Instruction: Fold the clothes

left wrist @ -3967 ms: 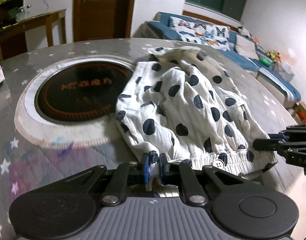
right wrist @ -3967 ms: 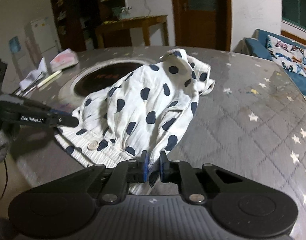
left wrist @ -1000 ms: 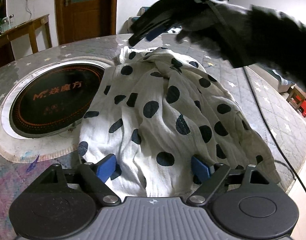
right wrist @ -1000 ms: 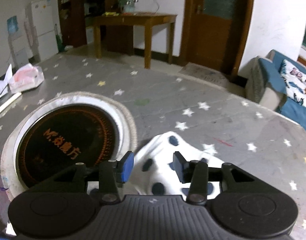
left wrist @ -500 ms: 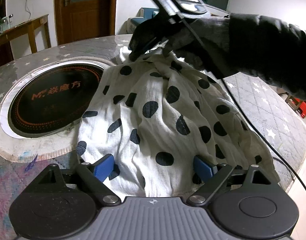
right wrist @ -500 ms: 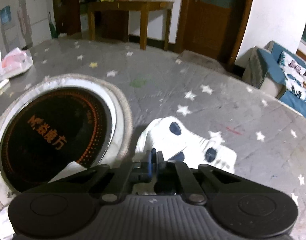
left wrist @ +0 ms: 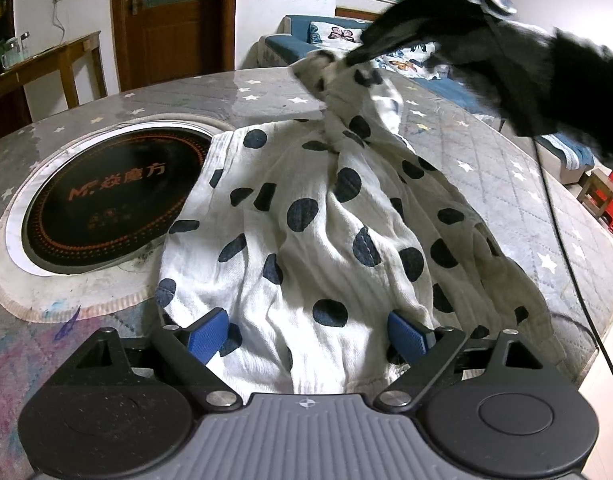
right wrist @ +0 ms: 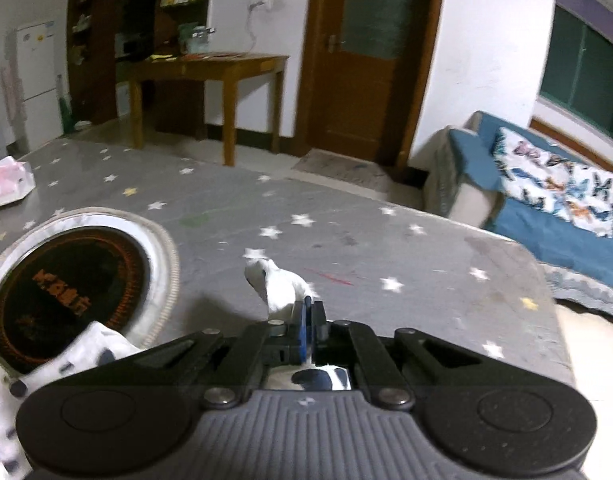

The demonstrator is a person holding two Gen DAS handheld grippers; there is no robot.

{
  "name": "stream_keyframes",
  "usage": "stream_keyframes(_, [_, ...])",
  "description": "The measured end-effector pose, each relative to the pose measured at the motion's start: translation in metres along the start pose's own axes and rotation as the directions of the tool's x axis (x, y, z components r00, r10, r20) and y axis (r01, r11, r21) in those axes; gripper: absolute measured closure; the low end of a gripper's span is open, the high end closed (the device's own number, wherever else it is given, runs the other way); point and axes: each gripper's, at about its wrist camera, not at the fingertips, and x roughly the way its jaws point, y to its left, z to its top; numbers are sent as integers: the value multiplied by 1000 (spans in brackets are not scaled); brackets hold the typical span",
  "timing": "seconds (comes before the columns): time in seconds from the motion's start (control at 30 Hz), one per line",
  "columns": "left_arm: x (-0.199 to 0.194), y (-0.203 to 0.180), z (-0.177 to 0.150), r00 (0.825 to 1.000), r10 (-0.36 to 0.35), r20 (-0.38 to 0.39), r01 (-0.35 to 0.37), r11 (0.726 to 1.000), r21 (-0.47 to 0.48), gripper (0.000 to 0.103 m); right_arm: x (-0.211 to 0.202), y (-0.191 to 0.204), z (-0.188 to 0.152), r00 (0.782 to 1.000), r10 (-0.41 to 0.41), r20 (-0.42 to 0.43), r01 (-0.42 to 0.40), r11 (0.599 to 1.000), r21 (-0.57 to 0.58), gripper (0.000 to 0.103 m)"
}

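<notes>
My right gripper (right wrist: pixel 308 320) has its jaws pressed together on the far end of the polka-dot garment (left wrist: pixel 326 232), with a tuft of white cloth poking up above the blue pads near the centre of the right wrist view. In the left wrist view that same gripper (left wrist: pixel 352 58) sits at the upper right, lifting the far end off the table (left wrist: pixel 506 184) so the fabric rises in a twisted rope toward it. The rest of the garment lies spread across the middle of the frame, its left edge overlapping the round black cooktop (left wrist: pixel 106 196) set into the table.

I judge the step in hand is carrying that far end toward me to make the first fold. To do it well I would keep the pinch firm, raise the cloth only enough to clear the pile, and bring it straight along the garment's length so the twist relaxes instead of bunching. The near hem should stay put as an anchor.

My left gripper (left wrist: pixel 308 334) hangs low at the bottom of its frame, jaws spread wide, blue pads straddling the near hem but holding nothing. The right arm, in a dark sleeve, reaches in from the upper right, angled down toward the cloth.
</notes>
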Motion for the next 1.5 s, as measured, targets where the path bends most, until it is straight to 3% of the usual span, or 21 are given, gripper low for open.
stream_keyframes(0.23, [-2, -1, -3, 1000, 2, 3, -2, 1000, 14, 14, -52, -47, -45, 995, -101, 1, 100, 994, 44, 102])
stream_keyframes(0.47, [-4, -4, -9, 1000, 7, 0, -7, 999, 49, 14, -72, -81, -99, 970, -191, -151, 203, 977, 67, 98])
stream_keyframes(0.57, [-5, -3, -10, 1000, 4, -4, -4, 998, 55, 14, -80, -82, -99, 971, -197, -137, 209, 975, 79, 95])
stream_keyframes(0.67, [-6, -2, -10, 1000, -1, -9, 2, 999, 50, 14, -87, -77, -76, 992, -115, -55, 122, 983, 135, 88])
stream_keyframes(0.77, [-7, -1, -9, 1000, -3, -12, 4, 999, 42, 14, -66, -57, -53, 999, 30, -31, -26, 991, 133, 72])
stream_keyframes(0.9, [-7, 1, -8, 1000, -9, -14, 9, 1000, 26, 14, -18, -23, -37, 973, 217, -75, -207, 971, 118, 62])
stream_keyframes(1.0, [-8, 2, -8, 1000, -15, -15, 15, 1000, 21, 14, 12, -4, -31, 951, 291, -109, -280, 954, 105, 57])
stream_keyframes(1.1, [-8, 3, -7, 1000, -19, -17, 19, 1000, 20, 14, 26, 14, -31, 935, 328, -132, -323, 944, 62, 41])
stream_keyframes(1.27, [-7, 3, -7, 1000, -20, -18, 21, 1000, 17, 13, 46, 23, -33, 912, 367, -182, -364, 930, 48, 42])
stream_keyframes(1.33, [-7, 2, -7, 1000, -19, -18, 19, 1000, 18, 12, 45, 25, -36, 910, 372, -184, -370, 928, 46, 54])
stream_keyframes(1.4, [-8, 2, -7, 1000, -18, -19, 18, 1000, 19, 12, 44, 26, -38, 908, 377, -186, -375, 926, 44, 88])
stream_keyframes(1.5, [-8, 3, -6, 1000, -16, -19, 17, 1000, 16, 12, 28, 28, -37, 918, 367, -150, -369, 929, 16, 97])
